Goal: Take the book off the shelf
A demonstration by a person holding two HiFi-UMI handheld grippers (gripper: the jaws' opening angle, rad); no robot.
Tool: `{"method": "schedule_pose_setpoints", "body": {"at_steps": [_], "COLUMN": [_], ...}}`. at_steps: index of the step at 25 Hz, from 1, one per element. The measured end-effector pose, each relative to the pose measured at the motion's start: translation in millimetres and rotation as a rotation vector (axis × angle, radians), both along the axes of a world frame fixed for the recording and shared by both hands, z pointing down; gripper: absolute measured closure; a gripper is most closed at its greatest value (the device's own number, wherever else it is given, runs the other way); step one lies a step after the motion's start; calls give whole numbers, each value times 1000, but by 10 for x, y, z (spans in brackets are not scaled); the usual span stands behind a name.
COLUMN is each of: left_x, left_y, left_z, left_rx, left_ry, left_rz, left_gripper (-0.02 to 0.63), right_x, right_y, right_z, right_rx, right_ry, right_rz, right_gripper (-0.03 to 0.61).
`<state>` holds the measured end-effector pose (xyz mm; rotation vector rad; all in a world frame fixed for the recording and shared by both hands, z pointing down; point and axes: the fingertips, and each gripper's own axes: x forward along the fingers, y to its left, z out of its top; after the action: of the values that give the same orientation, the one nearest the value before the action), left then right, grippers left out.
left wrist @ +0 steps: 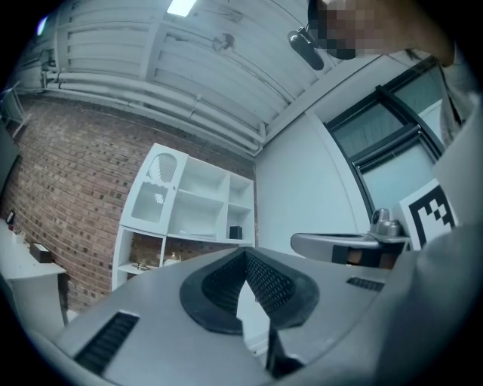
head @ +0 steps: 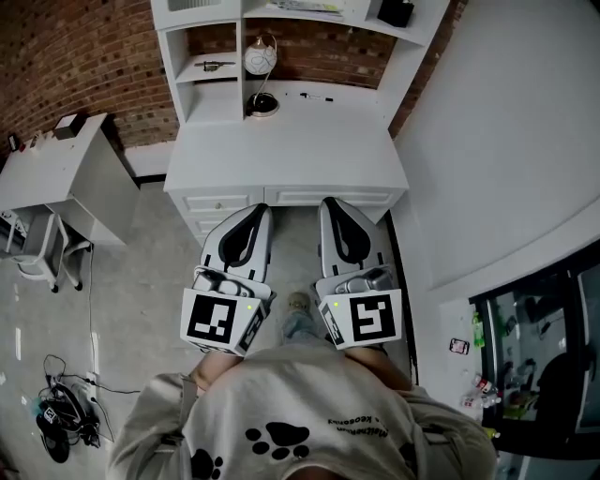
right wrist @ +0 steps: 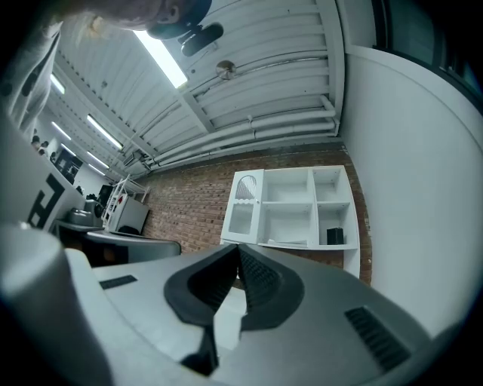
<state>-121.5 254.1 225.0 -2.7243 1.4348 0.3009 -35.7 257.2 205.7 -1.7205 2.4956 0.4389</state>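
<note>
A thin flat book (head: 305, 7) lies on a middle shelf of the white hutch (head: 225, 103) above the desk; it also shows as a flat book (right wrist: 290, 242) and faintly as a book (left wrist: 202, 237). My left gripper (head: 251, 217) and right gripper (head: 336, 211) are held side by side near the person's torso, pointing at the desk's front edge and well short of the shelf. The left gripper (left wrist: 245, 252) is shut with nothing between its ribbed pads. The right gripper (right wrist: 238, 247) is likewise shut and empty.
A black box (head: 396, 11) stands in the right shelf compartment. A round globe ornament (head: 261, 58) and a pen (head: 314, 96) are on the desk top (head: 291, 141). A small white side table (head: 56, 159) stands at left, cables (head: 61, 408) lie on the floor, and a white wall (head: 506, 141) runs along the right.
</note>
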Motion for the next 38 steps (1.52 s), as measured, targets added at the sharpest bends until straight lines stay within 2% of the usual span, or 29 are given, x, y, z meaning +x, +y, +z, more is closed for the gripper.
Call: {"method": "schedule_pose_setpoints", "body": {"at_steps": [9, 14, 22, 27, 38], "left_x": [296, 432, 671, 840, 900], "left_y": [-727, -1150, -1787, -2188, -2653], "left_z": [-50, -100, -203, -211, -116], "left_rx": [-7, -11, 40, 40, 27], "left_ry": [-46, -51, -47, -43, -39], "left_rz": [-29, -59, -76, -90, -125], "left_gripper": [607, 607, 607, 607, 607], "right_x": [333, 432, 609, 762, 834], "right_y": [-757, -1207, -1926, -2353, -2872], "right_z": [-44, -94, -149, -148, -3], "right_rx": [15, 16, 25, 23, -9], "right_ry": [-19, -21, -27, -26, -20], "right_rz": [-7, -52, -105, -124, -153], "right_gripper": [561, 561, 561, 561, 560]}}
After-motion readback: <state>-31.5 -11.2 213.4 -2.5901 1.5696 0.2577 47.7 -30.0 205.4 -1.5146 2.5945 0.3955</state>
